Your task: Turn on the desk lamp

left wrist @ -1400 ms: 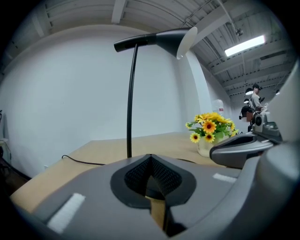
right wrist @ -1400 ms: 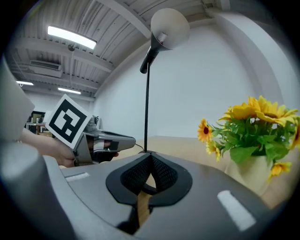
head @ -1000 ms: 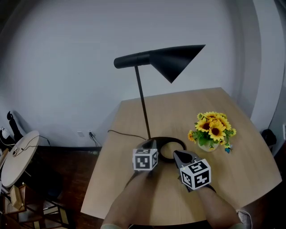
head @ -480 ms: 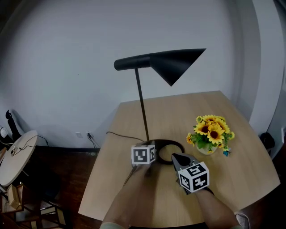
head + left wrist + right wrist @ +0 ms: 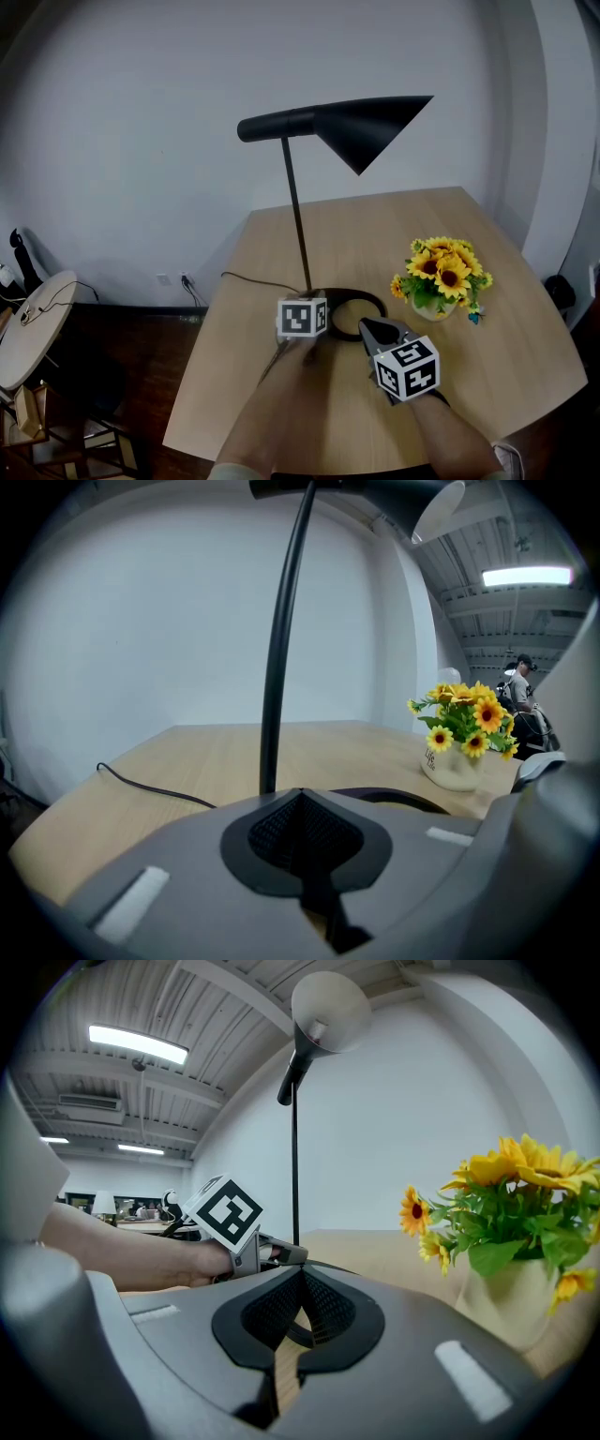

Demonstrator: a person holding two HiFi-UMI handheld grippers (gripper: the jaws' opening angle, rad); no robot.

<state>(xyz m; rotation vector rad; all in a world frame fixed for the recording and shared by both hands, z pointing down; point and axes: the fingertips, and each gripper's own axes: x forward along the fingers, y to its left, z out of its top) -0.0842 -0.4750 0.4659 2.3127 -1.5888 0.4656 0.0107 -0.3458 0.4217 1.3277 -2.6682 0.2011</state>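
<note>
The black desk lamp stands on the wooden table (image 5: 487, 309), with a thin pole (image 5: 295, 216), a cone shade (image 5: 366, 127) and a ring-shaped base (image 5: 361, 302). No glow shows under the shade. My left gripper (image 5: 315, 298) is shut and empty, its tips at the near-left rim of the base, just in front of the pole (image 5: 279, 649). My right gripper (image 5: 367, 325) is also shut and empty, its tips close to the base's near-right rim. From the right gripper view the left gripper's marker cube (image 5: 225, 1213) sits beside the pole (image 5: 294, 1166).
A small white vase of sunflowers (image 5: 441, 277) stands right of the lamp base, close to my right gripper. The lamp's cord (image 5: 253, 279) runs left off the table's edge. A round side table (image 5: 33, 337) stands lower down at far left. A white wall lies behind.
My left gripper has edged slightly forward toward the lamp base. The right gripper and lamp hold about the same place.
</note>
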